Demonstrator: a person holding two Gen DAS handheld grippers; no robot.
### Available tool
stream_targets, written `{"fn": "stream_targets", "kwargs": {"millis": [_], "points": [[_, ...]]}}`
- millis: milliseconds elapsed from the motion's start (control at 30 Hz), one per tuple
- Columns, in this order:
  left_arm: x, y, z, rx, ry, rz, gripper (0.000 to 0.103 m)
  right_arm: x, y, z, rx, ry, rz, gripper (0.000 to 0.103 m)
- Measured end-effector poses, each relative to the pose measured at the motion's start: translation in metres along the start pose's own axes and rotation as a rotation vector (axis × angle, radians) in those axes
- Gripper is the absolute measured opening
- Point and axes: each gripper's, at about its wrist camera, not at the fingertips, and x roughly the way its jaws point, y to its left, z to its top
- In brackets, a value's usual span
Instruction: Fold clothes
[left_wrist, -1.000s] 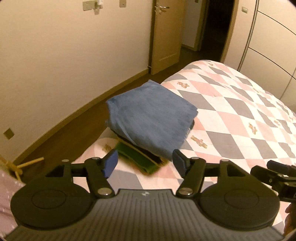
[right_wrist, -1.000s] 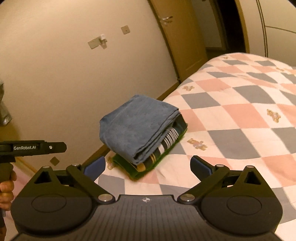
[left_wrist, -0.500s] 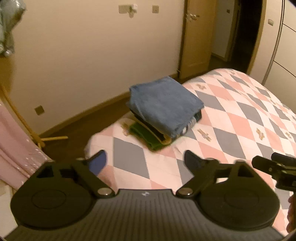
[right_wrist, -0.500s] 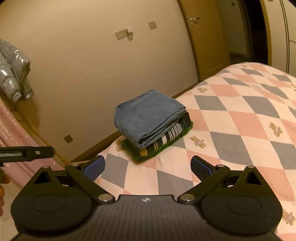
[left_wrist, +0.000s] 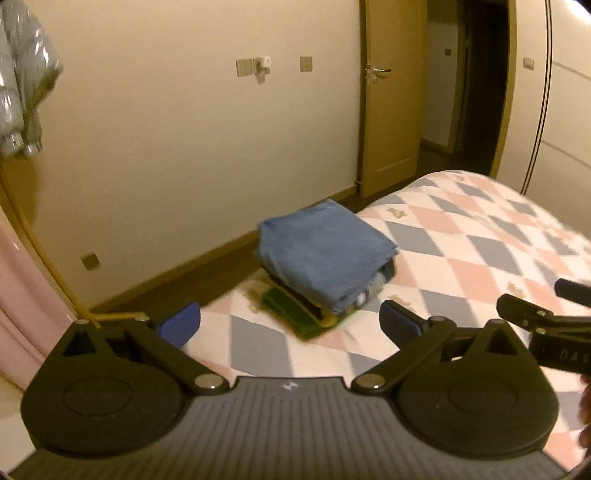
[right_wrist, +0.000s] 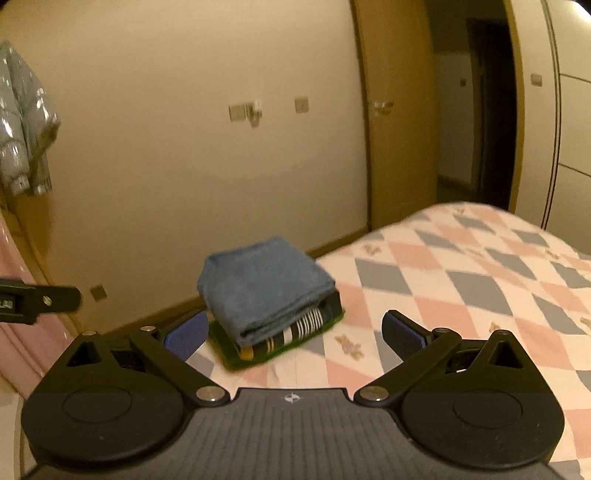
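A: Where is the clothing in your two views?

B: The folded stack (left_wrist: 325, 266) sits in the centre of both frames, on the corner of the checked bed (left_wrist: 480, 251) nearest the wall. The blue garment (right_wrist: 262, 284) lies on top, a striped piece (right_wrist: 295, 328) under it, and a green one (right_wrist: 236, 356) at the bottom.

A: And your tongs?

B: Your left gripper (left_wrist: 290, 323) is released, jaws wide apart, with nothing between them. Your right gripper (right_wrist: 295, 328) is the same, spread and empty. Both are apart from the stack.

A: Which step is this, in your opinion?

B: I judge the stacking is finished and you are between garments. No unfolded garment shows on the bed. For the next move you need to find another piece, perhaps at the left edge of the frame where pink fabric (left_wrist: 22, 295) appears, but I cannot tell what it is.
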Motion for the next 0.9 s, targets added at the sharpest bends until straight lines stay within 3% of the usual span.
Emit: {"fn": "stream_targets", "kwargs": {"millis": [133,233,433,900], "points": [[0.001,0.002,0.001,-0.072,0.047,-0.032,0.102,-0.006,-0.003,0.003,0.017,0.016,0.01,0.103],[0.002,0.003,0.0,-0.105,0.079,-0.015,0.102,-0.008,-0.002,0.003,0.02,0.022,0.019,0.103],[0.003,-0.011,-0.006,0.016,0.083,0.092,0.102,0.003,-0.001,-0.003,0.04,0.067,0.063,0.103],[0.037,-0.004,-0.006,0.025,0.131,0.086,0.102,0.035,-0.002,-0.016,0.132,0.185,0.069,0.103]]}}
